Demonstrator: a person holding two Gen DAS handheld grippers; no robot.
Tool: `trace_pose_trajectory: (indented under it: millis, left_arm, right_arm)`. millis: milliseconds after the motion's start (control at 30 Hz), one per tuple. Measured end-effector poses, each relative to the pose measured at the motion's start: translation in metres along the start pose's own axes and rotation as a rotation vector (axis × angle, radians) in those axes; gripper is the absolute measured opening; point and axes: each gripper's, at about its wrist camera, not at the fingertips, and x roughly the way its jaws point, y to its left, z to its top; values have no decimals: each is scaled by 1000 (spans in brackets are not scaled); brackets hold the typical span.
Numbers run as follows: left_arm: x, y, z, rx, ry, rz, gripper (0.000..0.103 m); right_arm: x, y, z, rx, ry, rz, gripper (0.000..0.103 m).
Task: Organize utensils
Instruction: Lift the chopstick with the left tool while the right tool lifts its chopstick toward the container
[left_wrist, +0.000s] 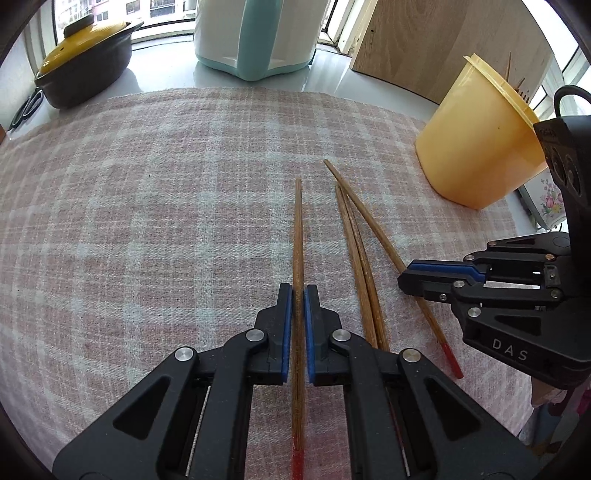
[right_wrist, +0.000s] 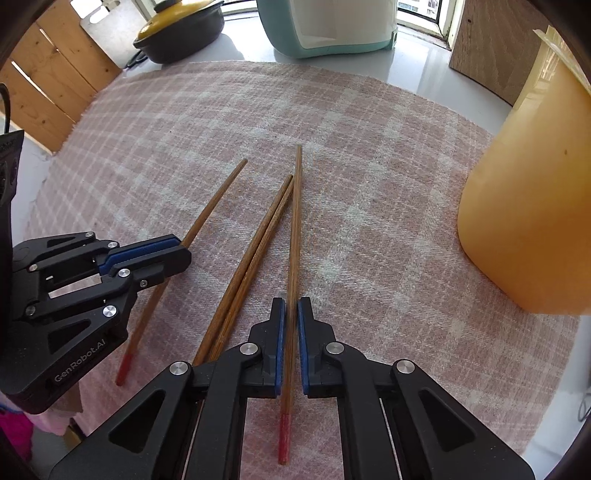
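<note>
Several wooden chopsticks with red ends lie on a pink plaid cloth (left_wrist: 147, 206). My left gripper (left_wrist: 298, 291) is shut on the leftmost chopstick (left_wrist: 297, 229), which runs straight between its blue pads. It shows from the side in the right wrist view (right_wrist: 177, 251). My right gripper (right_wrist: 290, 306) is closed around the rightmost chopstick (right_wrist: 294, 221); a thin gap shows beside the right pad. It shows from the side in the left wrist view (left_wrist: 406, 278). Two chopsticks (left_wrist: 354, 251) lie together between the grippers. A yellow cup (left_wrist: 476, 136) holding sticks stands at the right.
A black pot with a yellow lid (left_wrist: 85, 62) stands at the far left, with scissors (left_wrist: 26, 109) beside it. A white and teal appliance (left_wrist: 255, 37) stands at the back. A wooden board (left_wrist: 443, 40) leans behind the cup. The cloth's edge is near the right.
</note>
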Motion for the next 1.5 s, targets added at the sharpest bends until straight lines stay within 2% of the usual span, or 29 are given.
trace_pose_trajectory:
  millis: [333, 867, 1267, 1500]
  left_arm:
    - [-46, 0, -6, -61, -106, -11, 4]
    - [-110, -37, -18, -40, -241, -14, 4]
    - [-138, -78, 1, -1, -320, -55, 4]
    - [-142, -105, 26, 18, -366, -83, 4]
  right_arm:
    - [-40, -7, -11, 15, -114, 63, 5]
    - [-109, -18, -40, -36, -266, 76, 5]
    - [-157, -49, -49, -2, -388, 74, 5]
    - [-183, -77, -47, 18, -447, 60, 5]
